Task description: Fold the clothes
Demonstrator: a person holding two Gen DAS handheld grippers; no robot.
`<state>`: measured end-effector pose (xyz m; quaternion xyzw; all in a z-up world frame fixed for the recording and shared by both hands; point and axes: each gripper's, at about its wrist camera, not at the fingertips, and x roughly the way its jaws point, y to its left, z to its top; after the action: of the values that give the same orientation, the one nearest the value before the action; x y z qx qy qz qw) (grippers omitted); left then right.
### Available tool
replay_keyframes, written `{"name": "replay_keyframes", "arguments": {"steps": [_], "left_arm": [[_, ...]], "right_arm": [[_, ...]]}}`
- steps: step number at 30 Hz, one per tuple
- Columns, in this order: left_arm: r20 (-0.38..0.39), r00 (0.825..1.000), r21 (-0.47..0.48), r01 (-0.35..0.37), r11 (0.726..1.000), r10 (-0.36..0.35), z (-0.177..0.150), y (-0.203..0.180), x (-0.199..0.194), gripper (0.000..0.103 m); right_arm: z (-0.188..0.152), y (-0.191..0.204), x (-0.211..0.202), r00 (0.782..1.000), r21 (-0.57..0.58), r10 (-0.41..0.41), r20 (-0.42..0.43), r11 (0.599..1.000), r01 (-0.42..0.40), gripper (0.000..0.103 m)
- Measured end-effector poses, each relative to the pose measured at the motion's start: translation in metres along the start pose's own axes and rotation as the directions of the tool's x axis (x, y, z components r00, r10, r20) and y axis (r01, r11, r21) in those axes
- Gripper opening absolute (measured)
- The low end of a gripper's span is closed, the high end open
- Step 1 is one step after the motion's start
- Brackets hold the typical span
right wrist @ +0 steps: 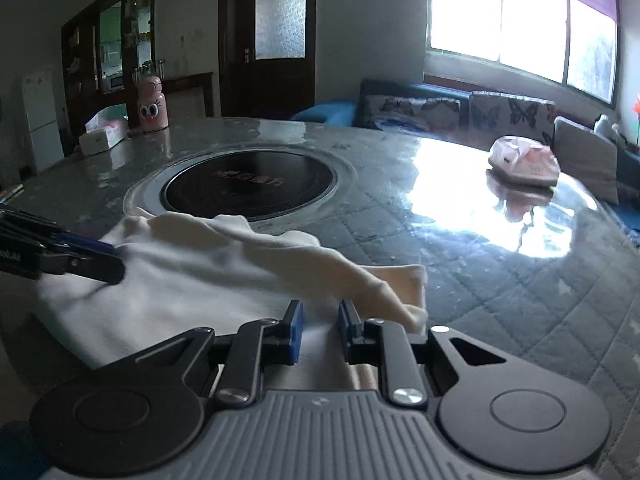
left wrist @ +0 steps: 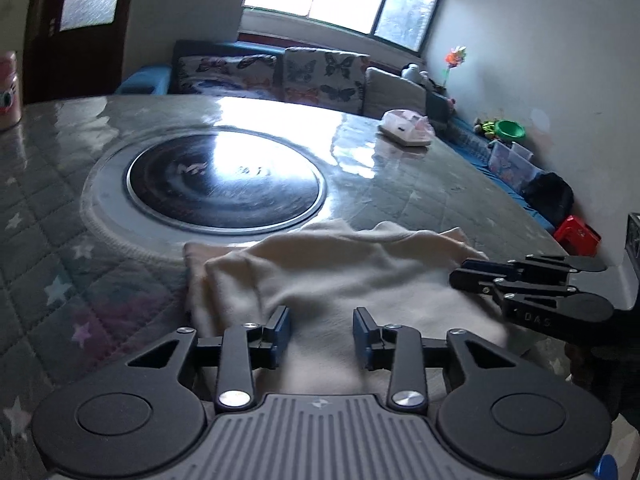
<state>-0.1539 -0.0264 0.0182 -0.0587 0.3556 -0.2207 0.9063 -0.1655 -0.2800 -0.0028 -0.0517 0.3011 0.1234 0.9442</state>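
Both grippers, left (left wrist: 322,334) and right (right wrist: 320,332), parted, gripping nothing, poised over cloth (left wrist: 340,276) ahead; likely placed to pinch near edge for folding.

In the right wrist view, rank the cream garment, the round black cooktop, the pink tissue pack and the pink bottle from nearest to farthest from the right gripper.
From the right gripper:
1. Cream garment, directly under the fingers.
2. Round black cooktop, ahead, mid-table, slightly left.
3. Pink tissue pack, far right of the table.
4. Pink bottle, far left edge of the table.
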Motion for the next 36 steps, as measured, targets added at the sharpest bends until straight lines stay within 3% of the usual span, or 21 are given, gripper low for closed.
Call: {"name": "replay_keyframes", "arguments": {"steps": [4, 11, 19, 26, 30, 36], "left_arm": [[0.015, 1.000, -0.005, -0.004, 1.000, 0.004, 0.002, 0.002, -0.004, 0.040], [0.028, 0.999, -0.022, -0.020, 1.000, 0.021, 0.011, 0.010, -0.001, 0.041], [0.030, 0.997, 0.027, -0.067, 0.997, 0.067, 0.012, 0.005, 0.012, 0.037], [0.038, 0.997, -0.014, -0.065, 0.998, 0.065, 0.011, 0.014, 0.008, 0.037], [0.054, 0.997, 0.006, -0.047, 0.999, 0.047, 0.010, 0.008, -0.010, 0.044], [0.045, 0.999, 0.085, -0.031, 0.996, 0.027, -0.005, -0.013, -0.027, 0.055]], "right_arm": [[0.010, -0.002, -0.006, 1.000, -0.003, -0.005, 0.017, 1.000, 0.005, 0.019], [0.010, -0.007, 0.014, 1.000, 0.007, -0.015, -0.024, 1.000, 0.016, 0.019], [0.014, 0.004, -0.006, 1.000, -0.019, -0.006, 0.020, 1.000, 0.006, 0.028], [0.009, 0.011, -0.022, 0.999, -0.025, 0.011, 0.036, 1.000, -0.010, 0.028], [0.006, 0.016, -0.033, 0.999, -0.027, 0.023, 0.047, 0.999, -0.021, 0.041], [-0.007, 0.030, -0.048, 0.998, -0.055, 0.040, 0.050, 0.998, -0.037, 0.043]]}}
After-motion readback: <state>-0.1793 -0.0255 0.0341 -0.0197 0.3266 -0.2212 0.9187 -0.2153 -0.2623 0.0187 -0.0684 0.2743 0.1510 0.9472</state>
